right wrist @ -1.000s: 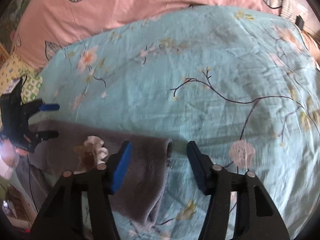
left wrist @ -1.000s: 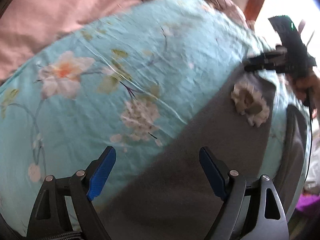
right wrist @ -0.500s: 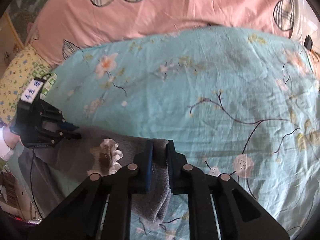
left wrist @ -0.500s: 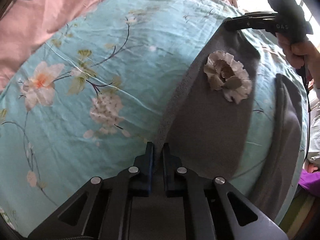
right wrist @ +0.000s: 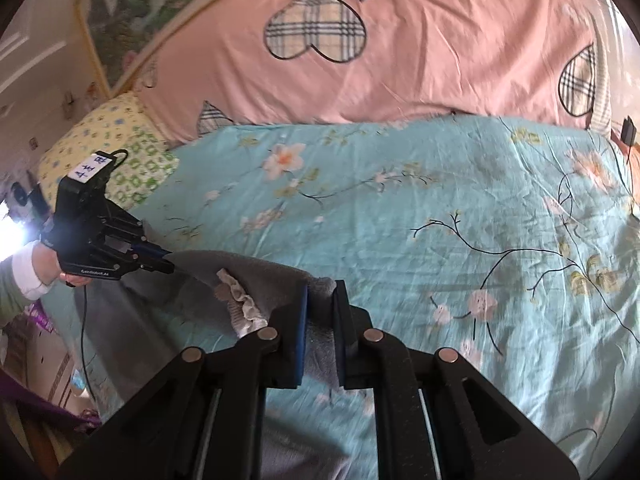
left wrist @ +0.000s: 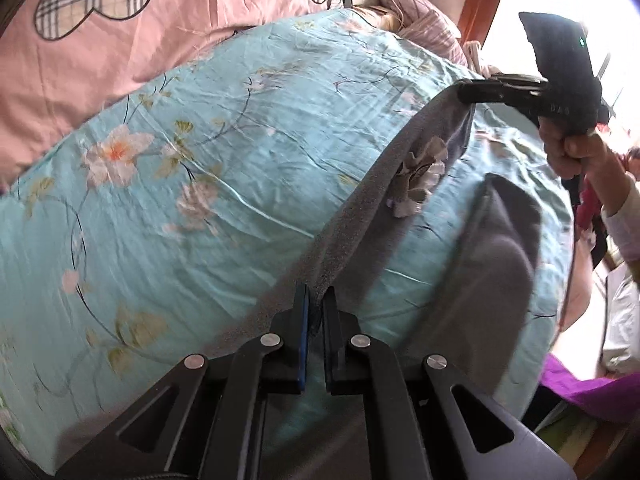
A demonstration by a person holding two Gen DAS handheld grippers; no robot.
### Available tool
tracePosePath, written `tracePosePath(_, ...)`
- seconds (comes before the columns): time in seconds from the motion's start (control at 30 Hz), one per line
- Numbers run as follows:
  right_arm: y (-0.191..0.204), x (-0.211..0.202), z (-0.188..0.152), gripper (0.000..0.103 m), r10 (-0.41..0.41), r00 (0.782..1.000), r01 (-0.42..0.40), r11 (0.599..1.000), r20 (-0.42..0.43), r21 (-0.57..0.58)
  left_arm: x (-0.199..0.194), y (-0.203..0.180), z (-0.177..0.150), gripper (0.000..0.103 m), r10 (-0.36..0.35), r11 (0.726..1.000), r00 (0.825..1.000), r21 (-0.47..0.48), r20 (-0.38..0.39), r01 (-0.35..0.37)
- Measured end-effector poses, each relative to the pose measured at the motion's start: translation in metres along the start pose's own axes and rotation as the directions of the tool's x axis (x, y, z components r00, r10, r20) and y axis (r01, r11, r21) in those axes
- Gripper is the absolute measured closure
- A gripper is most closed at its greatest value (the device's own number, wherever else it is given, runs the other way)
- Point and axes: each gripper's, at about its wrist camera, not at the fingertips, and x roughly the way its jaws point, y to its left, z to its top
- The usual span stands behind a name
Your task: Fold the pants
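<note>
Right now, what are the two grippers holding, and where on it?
Both pinch the grey pants along one edge: the left gripper at one end, the right gripper at the other.

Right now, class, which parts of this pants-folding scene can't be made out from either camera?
- Left view: pants end nearest the camera, hidden by left gripper.
- Right view: pants below right gripper, covered by its frame.
- Both views: flower trim, blurred.
</note>
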Motion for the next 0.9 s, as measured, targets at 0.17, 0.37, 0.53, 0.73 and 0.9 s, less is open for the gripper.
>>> tracePosePath(0.17,0.010,-0.019,-0.020,0.092,0.047,0.999,-0.046,0.998,0.011,-0.047,-0.011,-0.018,-0.024,0.099,-0.016,0.999,1.000,-0.048,0.013,0.017)
tracePosePath(0.37,0.027,-0.032,-0.047,0.095,0.027,0.999,-0.030,0.994,-0.027,-0.105,-0.025,-0.037,-0.050,0.099,-0.048,0.994,0.998,-0.100,0.040,0.052)
tracePosePath(0.53,0.034,-0.045,-0.067,0.095,0.026,0.999,-0.030,0.992,-0.038,-0.123,-0.033,-0.055,-0.067,0.099,-0.063,0.990,0.997,-0.120,0.054,0.069)
tracePosePath(0.73,0.041,-0.059,-0.082,0.095,-0.006,1.000,0.002,0.990,-0.030,-0.138,-0.046,-0.074,-0.078,0.099,-0.090,0.987,0.992,-0.124,0.085,0.100)
tracePosePath(0.9,0.045,-0.067,-0.092,0.096,-0.042,0.998,0.034,0.987,-0.045,-0.160,-0.049,-0.089,-0.084,0.099,-0.115,0.986,0.989,-0.110,0.089,0.125)
